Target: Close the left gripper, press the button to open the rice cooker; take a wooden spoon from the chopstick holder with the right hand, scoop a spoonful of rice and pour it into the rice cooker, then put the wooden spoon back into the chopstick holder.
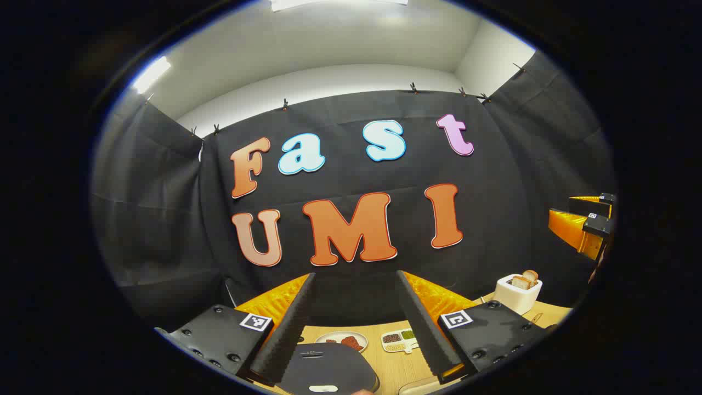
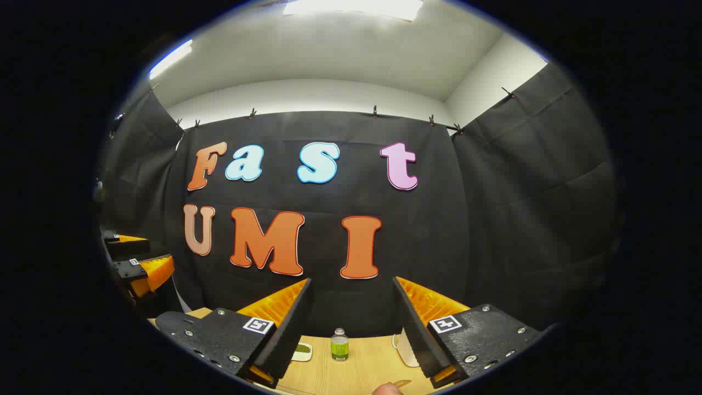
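Apparently no legible writing marks the green-labelled bottle [image 2: 339, 345]; label too small

Both cameras sat low over the bench [image 1: 392, 365], looking straight at the far black wall [image 2: 439, 230], which both views shared.

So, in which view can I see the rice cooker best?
The left gripper view: the rice cooker's dark closed lid lies low between the open fingers of the left gripper. In the right gripper view I cannot make it out on the table.
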Motion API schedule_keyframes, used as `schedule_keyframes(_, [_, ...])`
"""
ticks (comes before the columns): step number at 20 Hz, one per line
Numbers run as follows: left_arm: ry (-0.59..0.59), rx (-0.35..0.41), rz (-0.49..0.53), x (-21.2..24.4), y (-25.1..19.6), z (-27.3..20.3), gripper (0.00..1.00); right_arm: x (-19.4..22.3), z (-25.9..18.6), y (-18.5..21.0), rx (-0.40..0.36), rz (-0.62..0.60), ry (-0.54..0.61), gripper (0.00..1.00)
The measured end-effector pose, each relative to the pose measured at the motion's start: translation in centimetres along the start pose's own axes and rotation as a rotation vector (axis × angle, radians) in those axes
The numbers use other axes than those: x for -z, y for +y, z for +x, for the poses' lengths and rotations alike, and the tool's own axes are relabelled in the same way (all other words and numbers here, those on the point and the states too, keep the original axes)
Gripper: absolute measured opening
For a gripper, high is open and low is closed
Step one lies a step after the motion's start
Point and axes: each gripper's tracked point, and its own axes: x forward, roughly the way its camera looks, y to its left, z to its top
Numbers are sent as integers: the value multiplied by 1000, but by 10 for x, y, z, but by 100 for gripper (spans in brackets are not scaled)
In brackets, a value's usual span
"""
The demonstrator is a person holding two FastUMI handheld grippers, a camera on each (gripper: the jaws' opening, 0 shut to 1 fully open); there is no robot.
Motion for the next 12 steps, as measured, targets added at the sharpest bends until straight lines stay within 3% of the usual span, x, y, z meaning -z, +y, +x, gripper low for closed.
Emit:
schedule_keyframes(3, [-17,-3,-7,-2,0,-5,89,0,0,5,-12,3,0,88])
schedule_keyframes(4, [-14,-3,-8,-1,1,-7,100,-1,1,7,-15,5,0,88])
schedule_keyframes(6, [-9,-6,-2,0,2,-9,100,0,1,12,-24,10,2,88])
schedule_keyframes(7, [-7,-10,2,0,3,-9,95,0,1,13,-27,11,1,88])
schedule_keyframes(11, [11,5,-5,5,2,-10,96,-1,-1,17,-35,12,0,88])
schedule_keyframes(12, [17,11,-8,8,0,-11,100,-1,-1,17,-35,11,2,88])
